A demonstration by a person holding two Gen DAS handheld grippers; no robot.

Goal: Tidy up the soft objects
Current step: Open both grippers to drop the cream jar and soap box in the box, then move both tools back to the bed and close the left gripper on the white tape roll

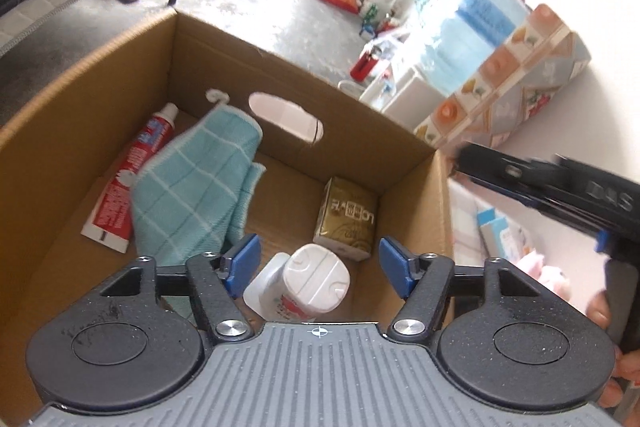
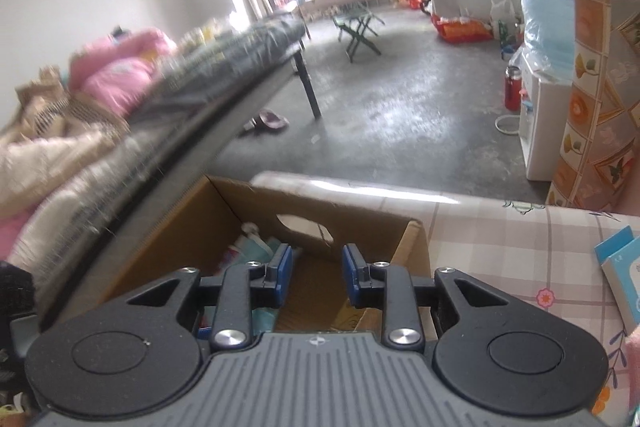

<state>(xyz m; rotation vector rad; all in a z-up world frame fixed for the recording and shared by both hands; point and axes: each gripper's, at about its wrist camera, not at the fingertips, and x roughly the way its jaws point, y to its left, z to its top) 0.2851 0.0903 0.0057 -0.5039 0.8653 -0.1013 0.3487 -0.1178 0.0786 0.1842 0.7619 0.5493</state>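
Here, left hand-held gripper (image 1: pixel 319 267) spread above cardboard box (image 1: pixel 120 43), teal cloth (image 1: pixel 196 183) inside, right hand-held gripper (image 2: pixel 316 275) parted, empty.

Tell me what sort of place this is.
Probably a lived-in home, a bedroom and living space in one: a bed heaped with bedding, a water dispenser by the wall, and slippers on the bare concrete floor.

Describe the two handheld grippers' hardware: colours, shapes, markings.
Both match. The left gripper has blue rectangular finger pads on black textured linkage arms with silver pivot screws, two round black discs, and a grey ribbed body with a small white crosshair mark. The right gripper is built the same; seen side-on from the left camera, it shows embossed lettering.
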